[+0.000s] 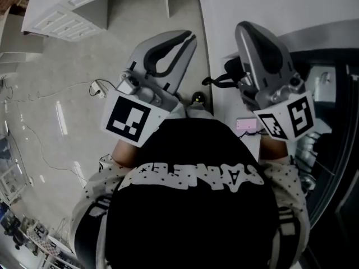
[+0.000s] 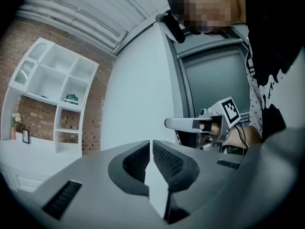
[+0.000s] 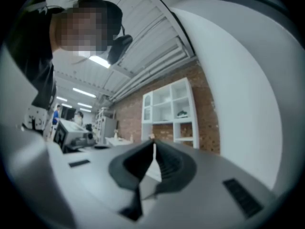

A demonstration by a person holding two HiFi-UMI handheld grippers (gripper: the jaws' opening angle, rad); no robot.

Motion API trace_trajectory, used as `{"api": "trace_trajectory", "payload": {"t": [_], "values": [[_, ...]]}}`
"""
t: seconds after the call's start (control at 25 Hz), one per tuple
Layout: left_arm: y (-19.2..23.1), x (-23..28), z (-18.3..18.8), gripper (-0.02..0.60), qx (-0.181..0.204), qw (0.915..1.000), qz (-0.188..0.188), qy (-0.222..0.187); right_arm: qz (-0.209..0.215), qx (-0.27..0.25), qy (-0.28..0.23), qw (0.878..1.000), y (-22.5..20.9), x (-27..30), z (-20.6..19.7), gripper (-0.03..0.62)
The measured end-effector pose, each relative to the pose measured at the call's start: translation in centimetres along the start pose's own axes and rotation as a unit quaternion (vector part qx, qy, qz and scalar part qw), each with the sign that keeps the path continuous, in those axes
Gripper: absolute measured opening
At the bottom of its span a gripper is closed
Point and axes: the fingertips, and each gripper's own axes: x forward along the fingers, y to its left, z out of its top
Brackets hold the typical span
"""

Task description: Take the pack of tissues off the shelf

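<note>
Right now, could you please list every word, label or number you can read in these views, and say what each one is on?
No text can be read with confidence.
White lettering on the black shirt: upside down and distorted, not readable.
Marker cubes: black-and-white square patterns only, no letters.
Pink tag: too small to read.
Green pack on the shelf: print too small and blurred to read.

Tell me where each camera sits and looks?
Head view: on the head, facing down at the black shirt, left gripper and right gripper.
Left gripper view: rides the left gripper, facing the white shelf; shut jaws, right gripper, shirt show.
Right gripper view: rides the right gripper, facing the shelf; shut jaws show.
Shared: that shelf.
</note>
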Motion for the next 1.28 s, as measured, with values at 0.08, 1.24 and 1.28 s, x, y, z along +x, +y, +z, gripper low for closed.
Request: {"api": "trace_trajectory", "payload": {"t": [0.08, 1.24, 1.28], "values": [[0.2, -0.1, -0.1, 0.037, -0.001, 1.0, -0.002, 0.002, -0.004, 0.0, 0.004, 1.0, -0.1, 0.0, 0.0, 0.032], [9.5, -2.4, 0.8, 0.071, 0.002, 0.9951, 0.098, -0.016, 0.059, -0.011, -0.004, 0.998, 0.4, 9.7, -0.2, 0.034], [10.3, -2.5, 0.9, 0.071, 0.003, 0.9942, 0.106, -0.016, 0.06, -0.009, -0.004, 0.998, 0.1, 10.4, -0.4, 0.034]]}}
